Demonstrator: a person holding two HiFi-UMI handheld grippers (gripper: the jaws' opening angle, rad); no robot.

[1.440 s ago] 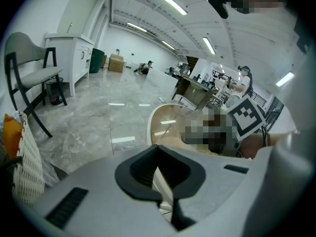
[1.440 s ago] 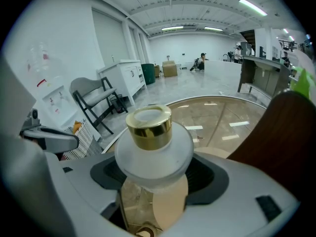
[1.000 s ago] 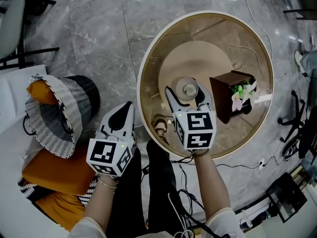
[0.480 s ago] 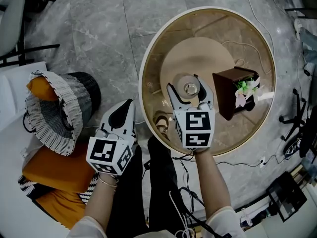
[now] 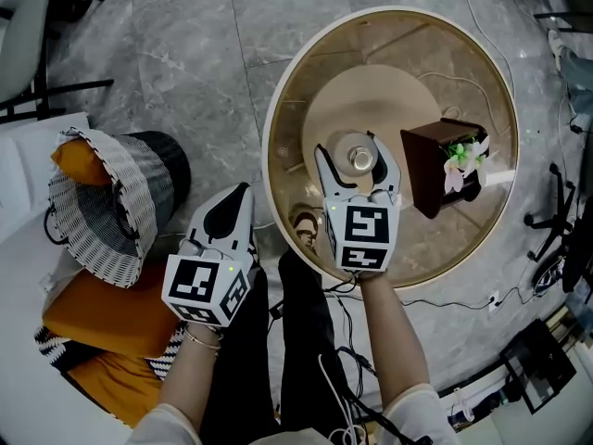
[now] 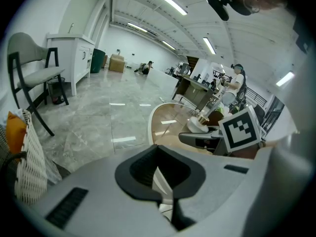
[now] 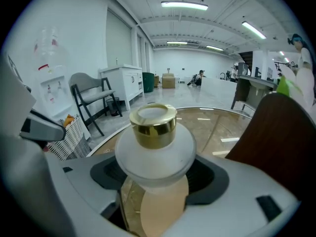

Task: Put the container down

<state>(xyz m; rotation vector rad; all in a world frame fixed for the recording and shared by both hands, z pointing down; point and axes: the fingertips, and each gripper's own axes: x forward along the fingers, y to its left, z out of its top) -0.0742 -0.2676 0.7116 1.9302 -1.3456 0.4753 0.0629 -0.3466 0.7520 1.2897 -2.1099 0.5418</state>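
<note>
Right gripper [image 5: 354, 156] fingers clamped on gold-capped container [image 7: 154, 149] at bench [image 5: 445, 72] centre; flowers [image 5: 460, 156] in box [image 5: 428, 170] at 3 o'clock; left gripper [image 5: 239, 198] fingers together, empty.

Looks like a big open-plan office or studio hall, definitely not someone's home: polished grey marble floor [image 5: 185, 54], long strip lights [image 7: 184, 5] on a high white ceiling, a white cabinet [image 7: 123, 83] and a chair [image 7: 94, 95] by the wall, a water dispenser [image 7: 52, 88], dark counters [image 6: 190, 90] further back with a person [image 6: 238, 80] standing there, and cables [image 5: 445, 306] trailing across the floor.
</note>
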